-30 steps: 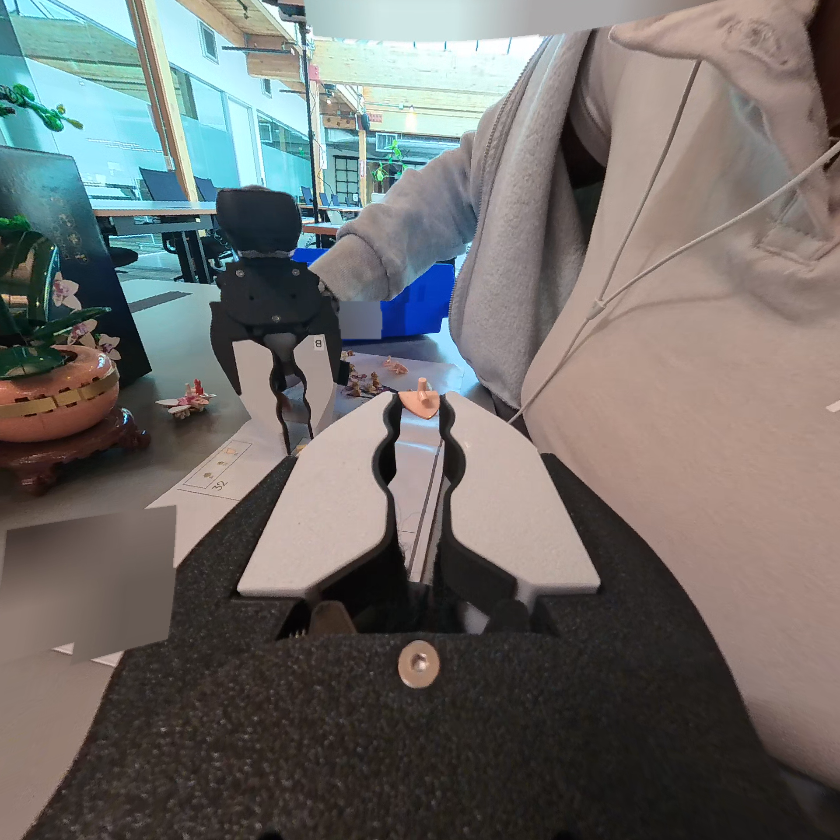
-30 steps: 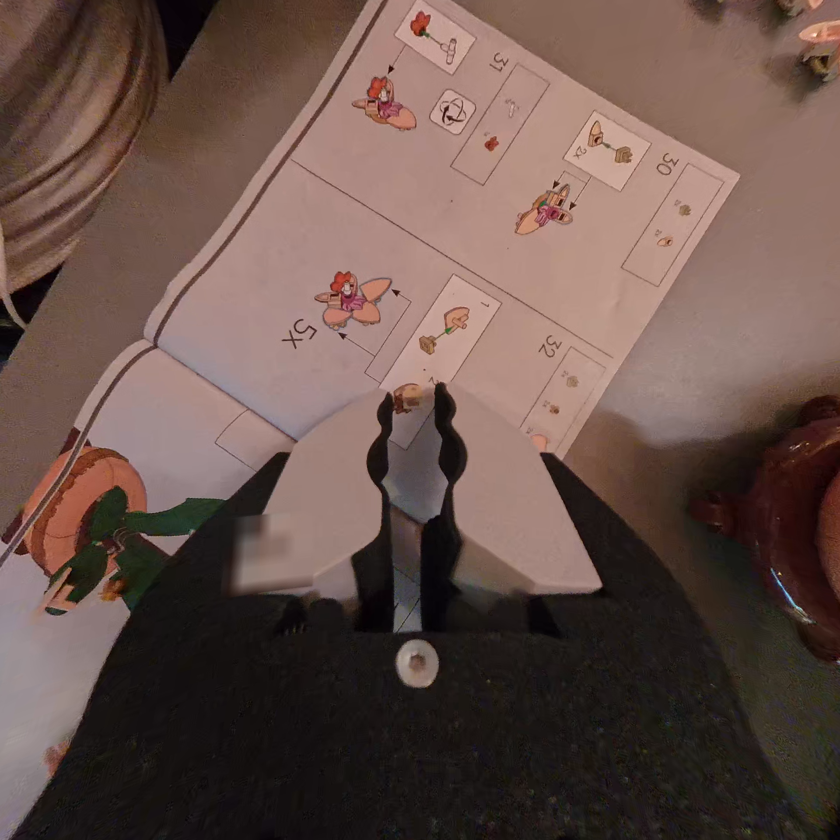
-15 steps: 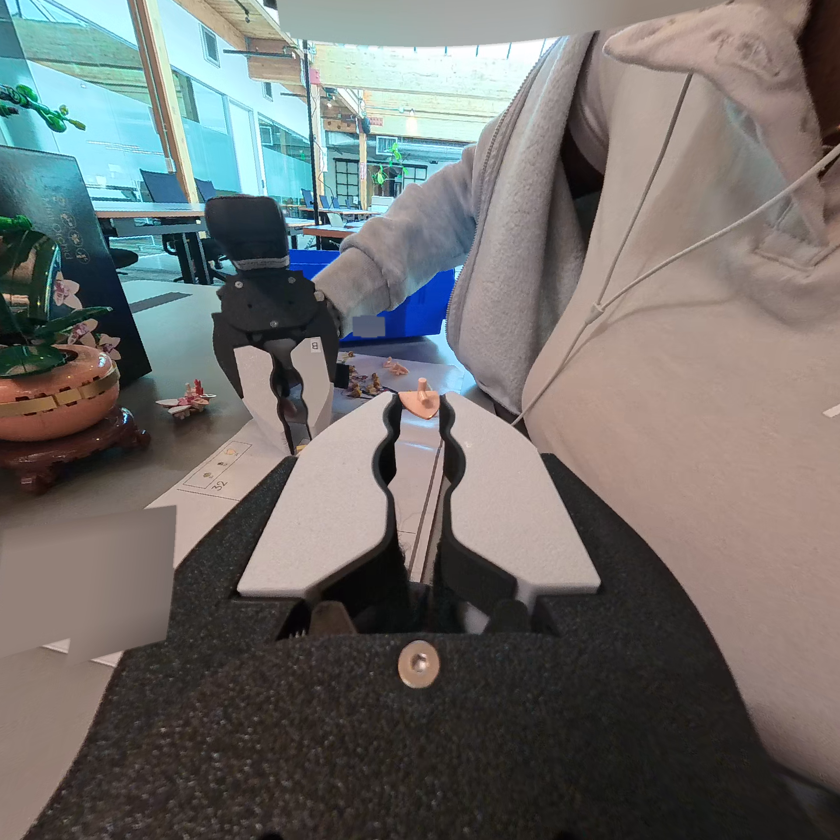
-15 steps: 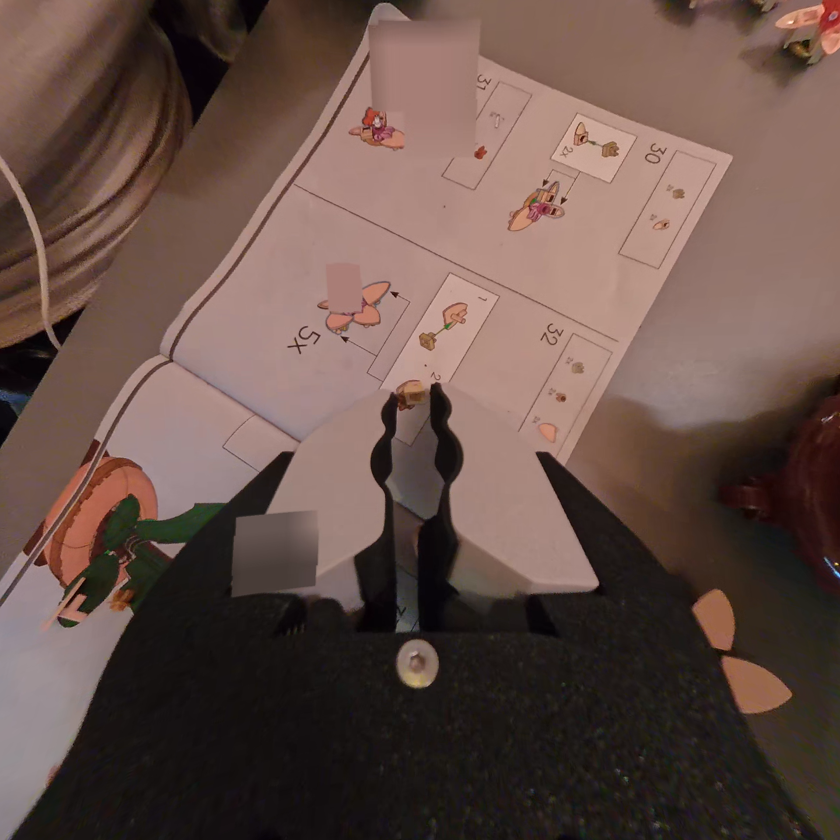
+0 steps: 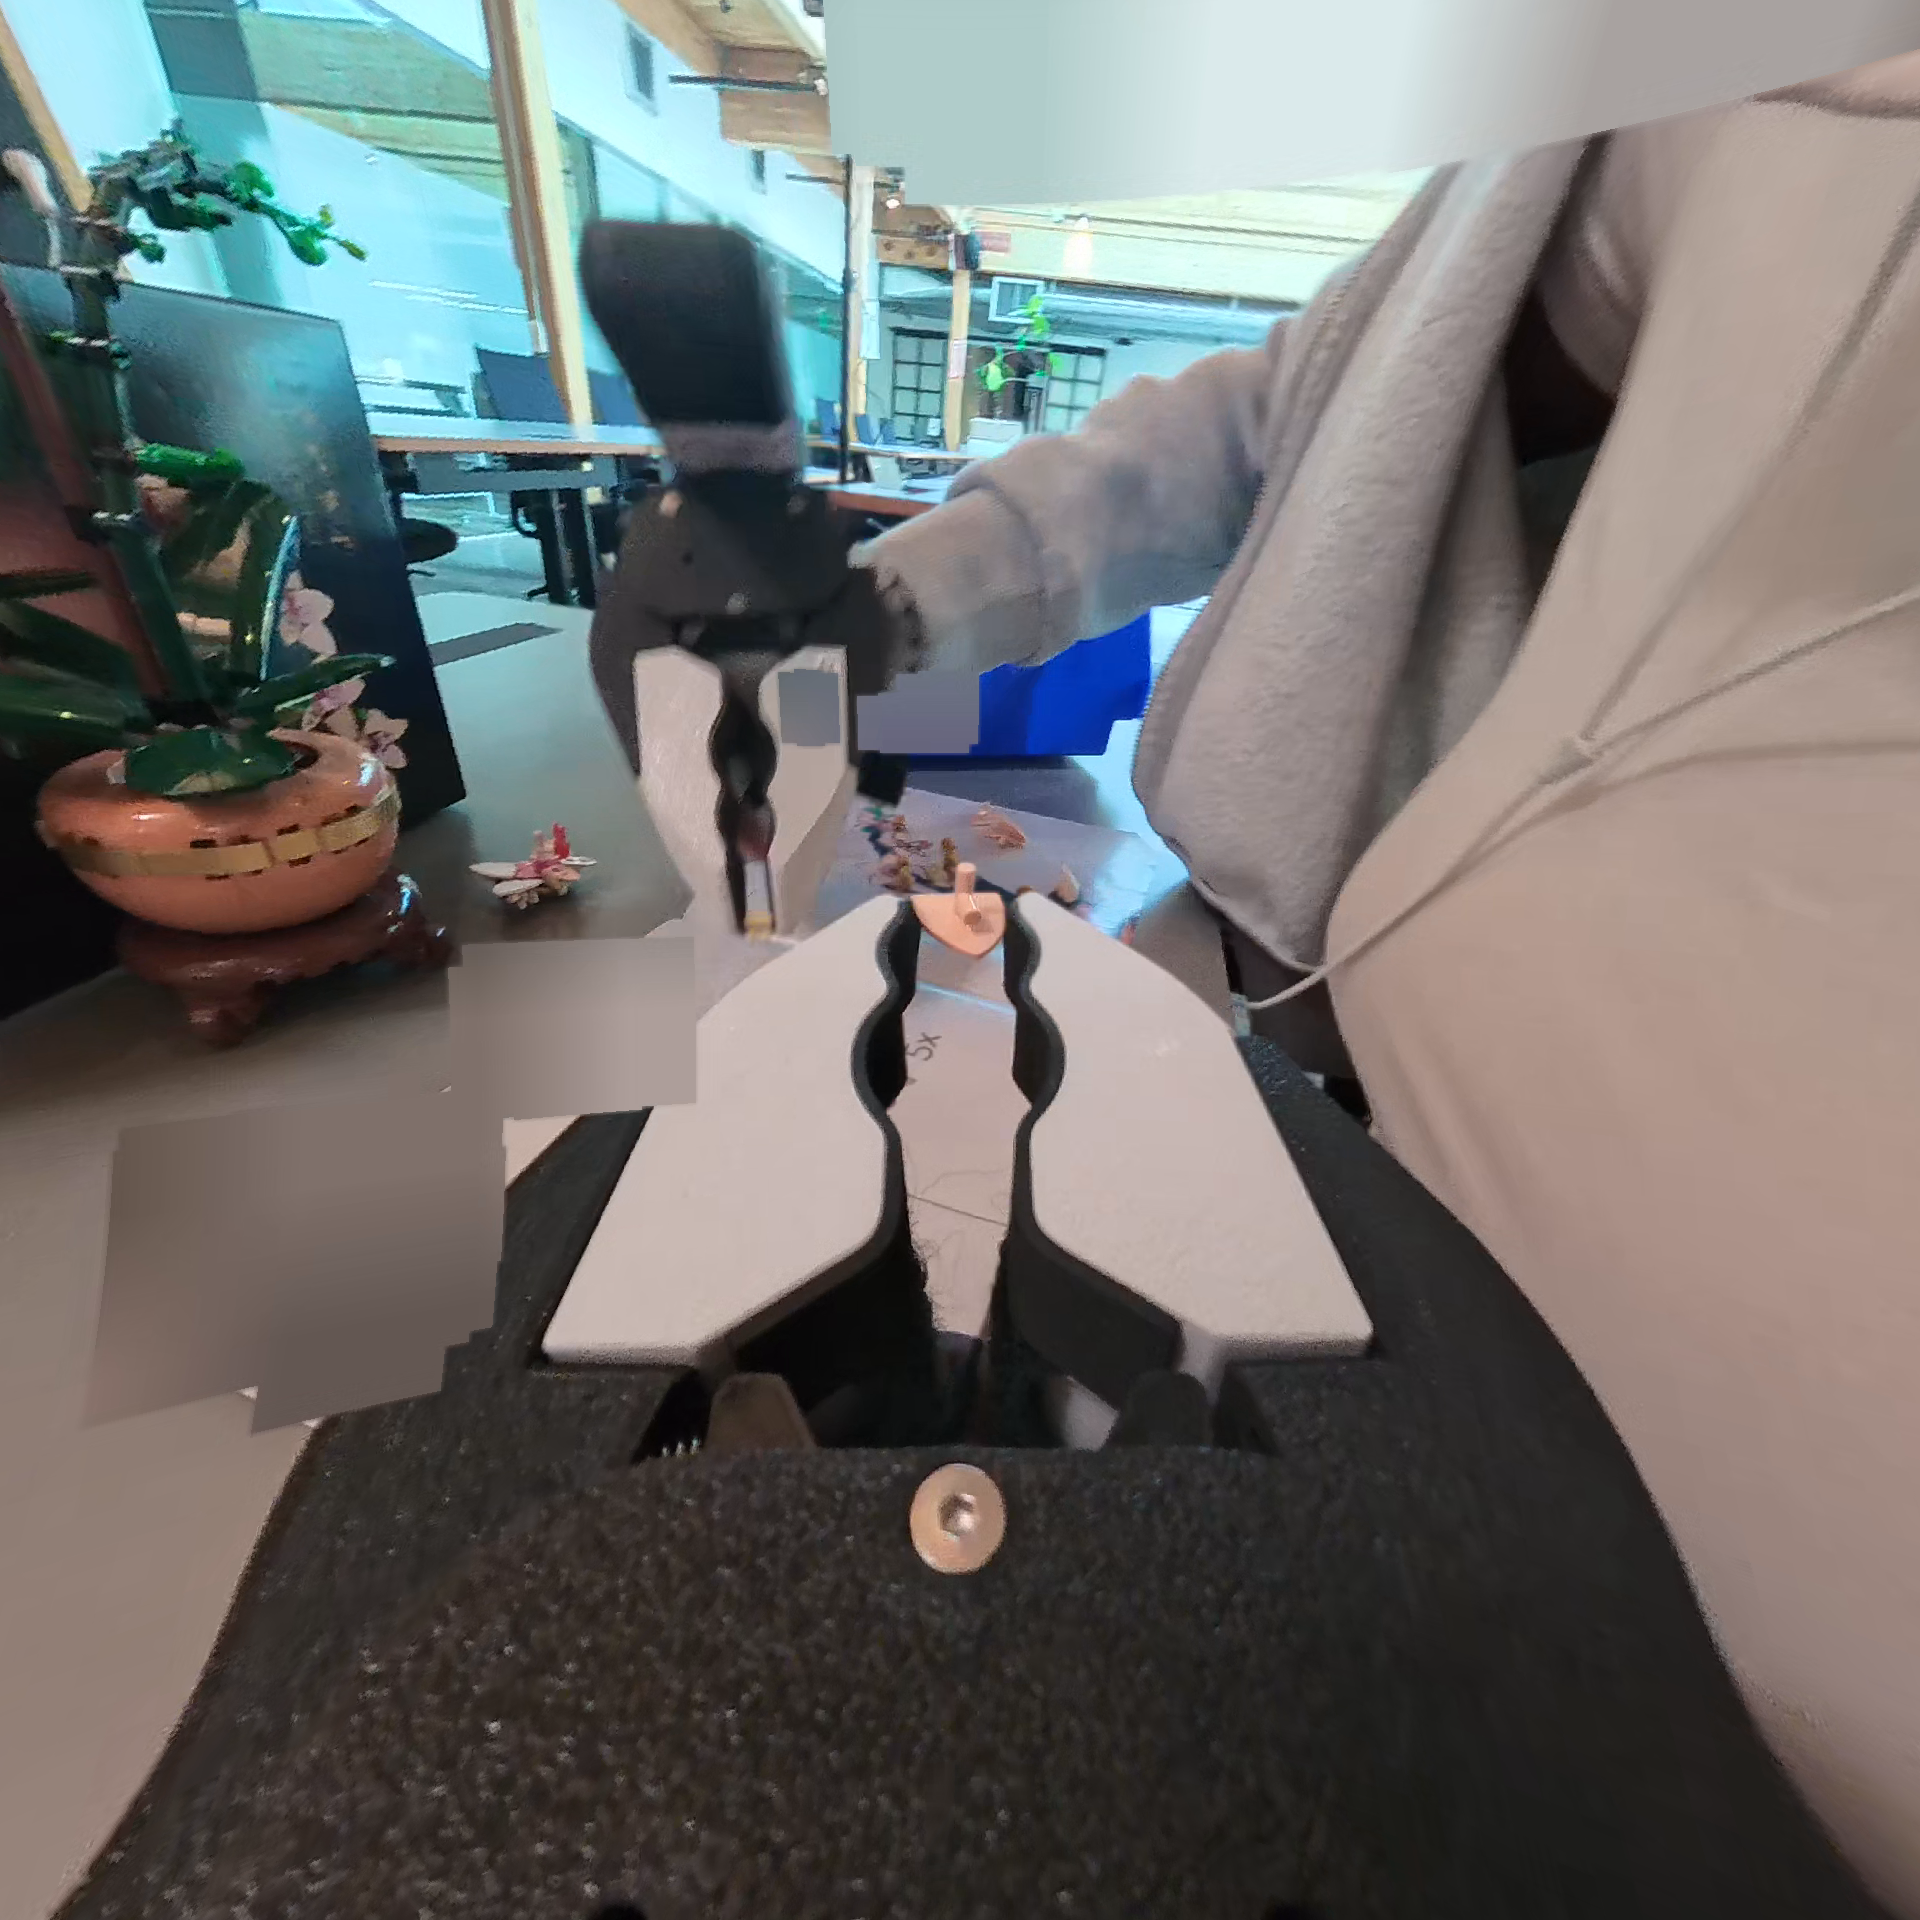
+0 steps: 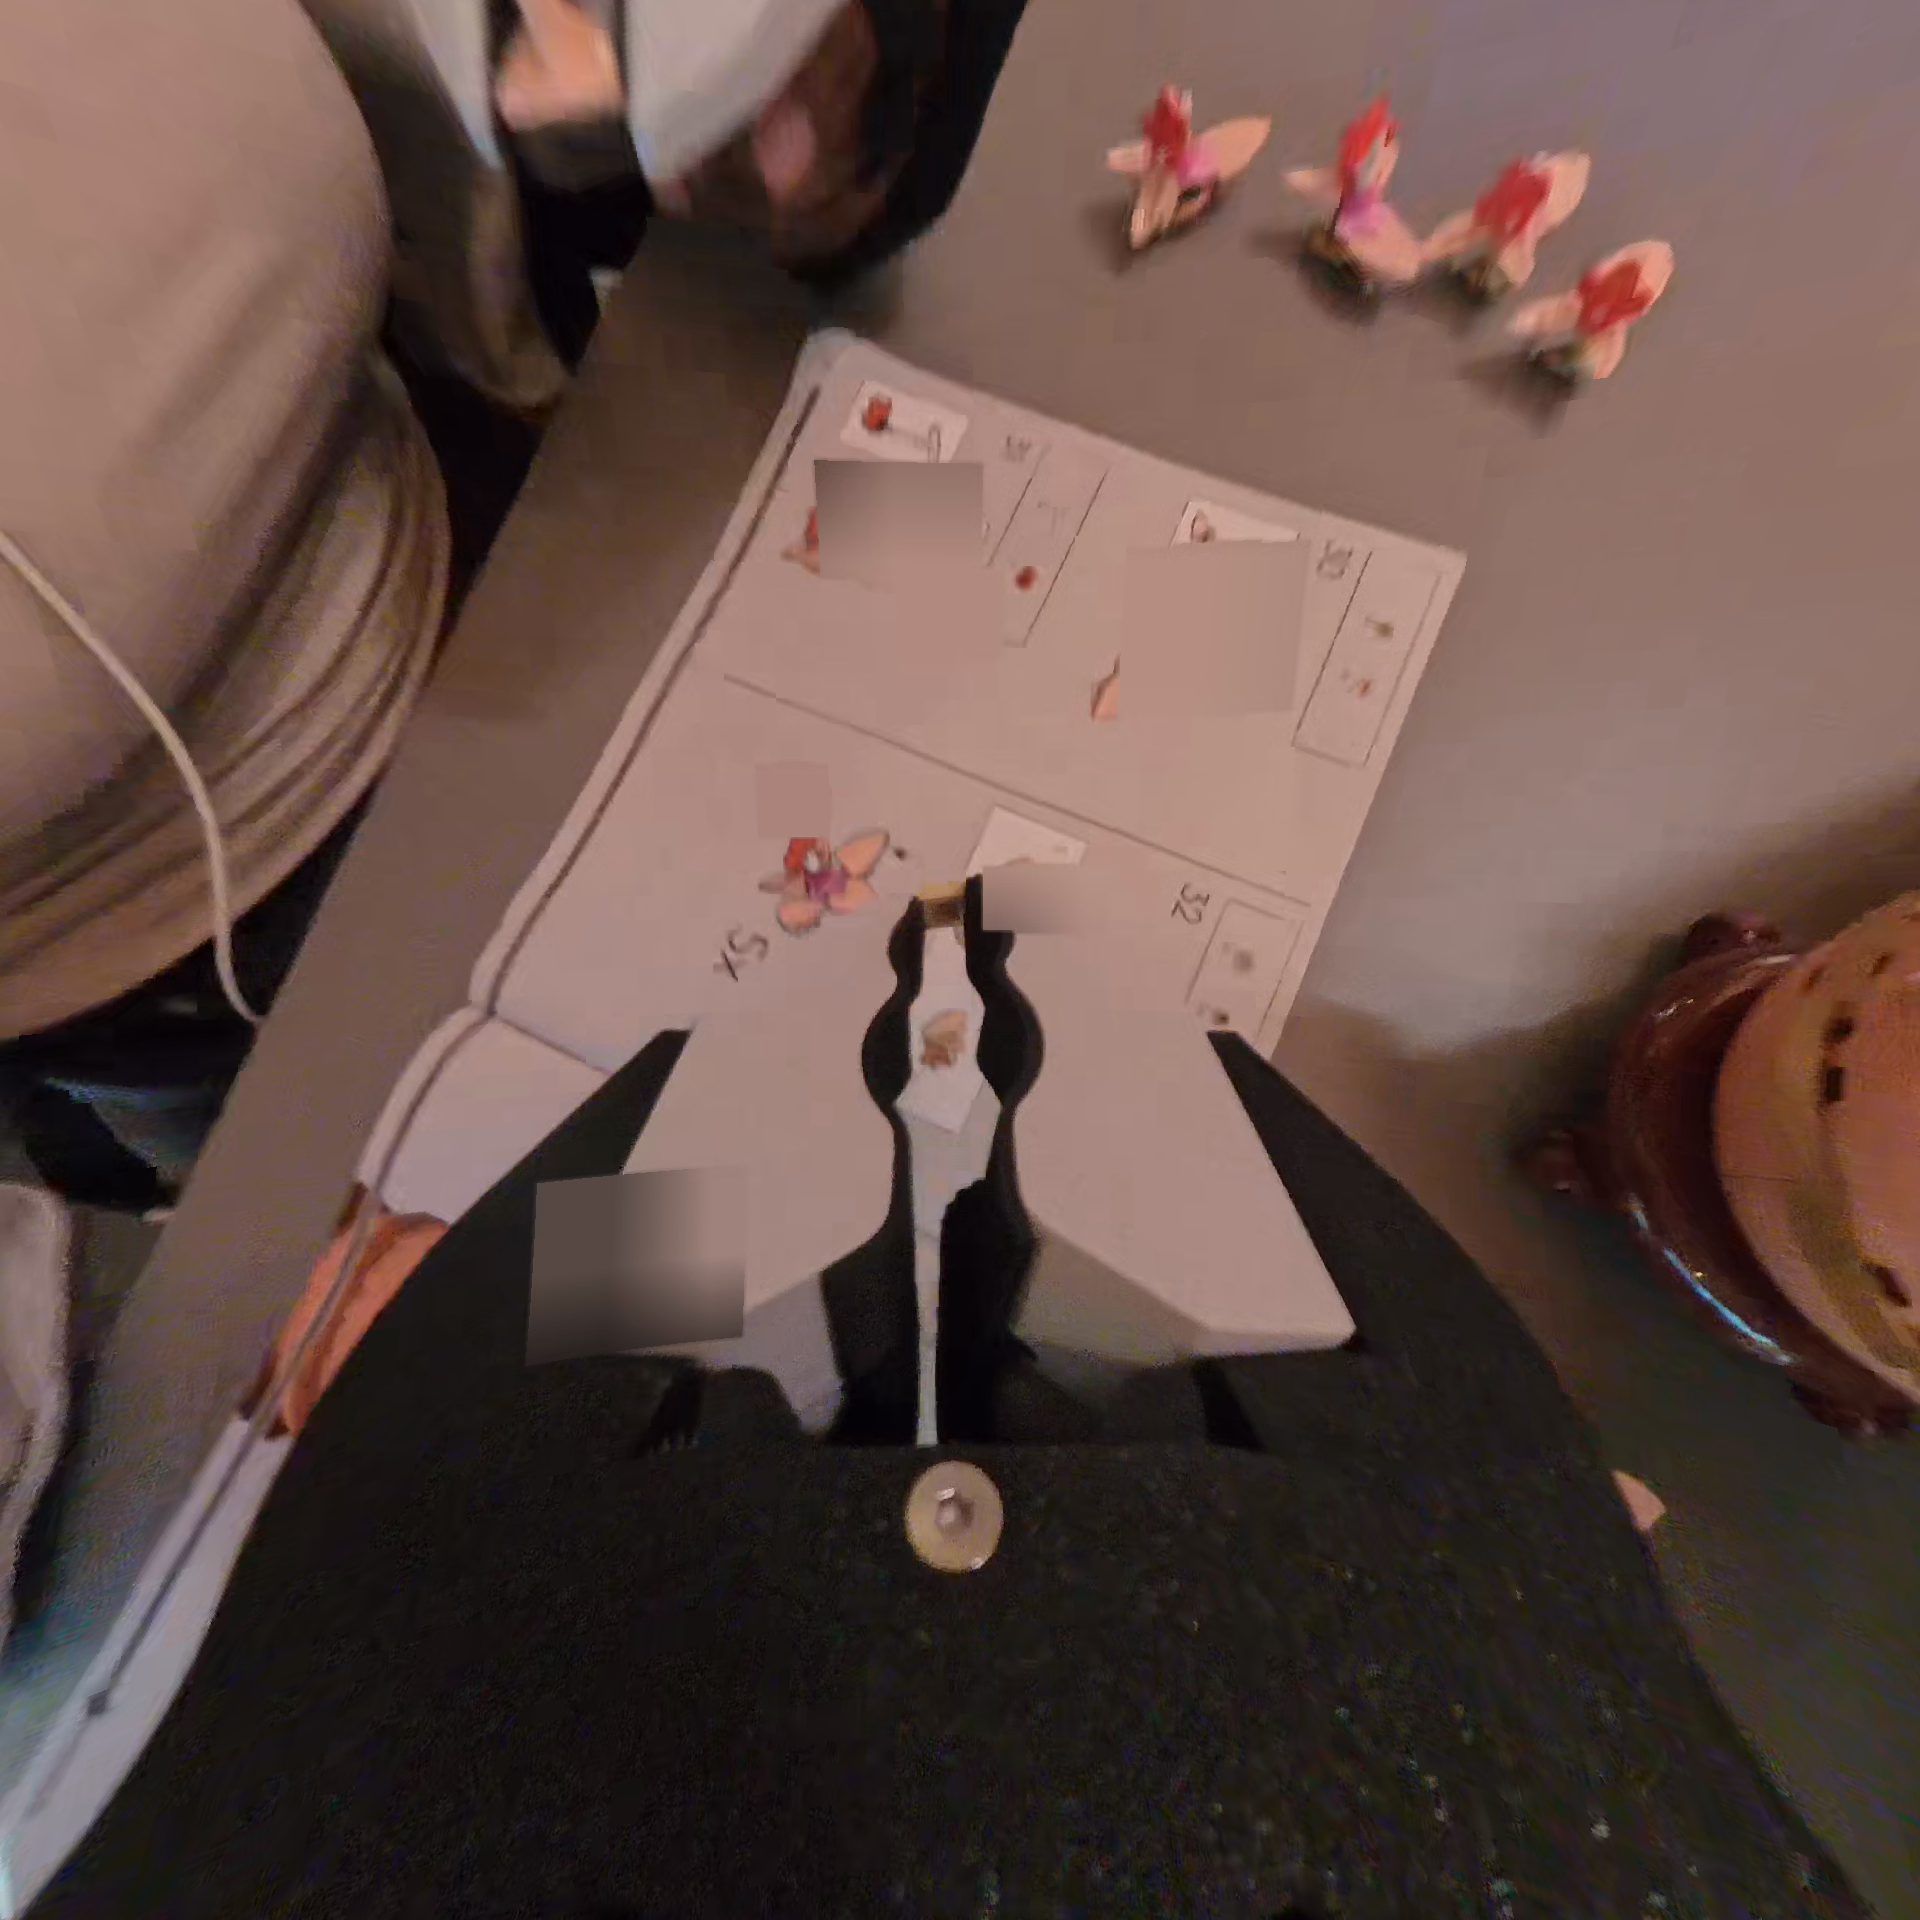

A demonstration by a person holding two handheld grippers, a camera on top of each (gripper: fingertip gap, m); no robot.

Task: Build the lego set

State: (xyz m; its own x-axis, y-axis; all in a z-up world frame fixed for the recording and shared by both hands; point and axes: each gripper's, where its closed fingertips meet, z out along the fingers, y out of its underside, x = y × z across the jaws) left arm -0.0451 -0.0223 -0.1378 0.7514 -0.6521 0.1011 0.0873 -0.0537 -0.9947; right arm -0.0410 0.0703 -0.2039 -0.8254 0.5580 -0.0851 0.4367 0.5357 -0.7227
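My left gripper [image 5: 961,914] is shut on a small pink petal piece [image 5: 964,925] with a peg sticking up, held above the open instruction booklet [image 5: 935,1049]. My right gripper [image 6: 943,902] is shut on a tiny tan piece [image 6: 943,906] and hangs over the booklet [image 6: 1039,748]. It also shows in the left wrist view [image 5: 756,914], pointing down with the tan piece [image 5: 758,899] at its tips, just left of my left gripper's tips. Several finished pink and red flowers [image 6: 1382,218] lie on the grey table [image 6: 1662,436] beyond the booklet.
A pink orchid pot on a brown stand [image 5: 223,831] sits at the left; it shows at the right edge of the right wrist view [image 6: 1808,1153]. One flower [image 5: 535,862] lies near it, loose pieces [image 5: 935,847] beyond. A person's grey hoodie [image 5: 1558,831] fills the right. A blue bin [image 5: 1070,686] stands behind. One gripper's finger ends stand about 12 centimetres off the other's.
My right gripper has risen and come closer to my left gripper, still holding the tan piece. The flowers have come into the right wrist view. My left gripper keeps the petal.
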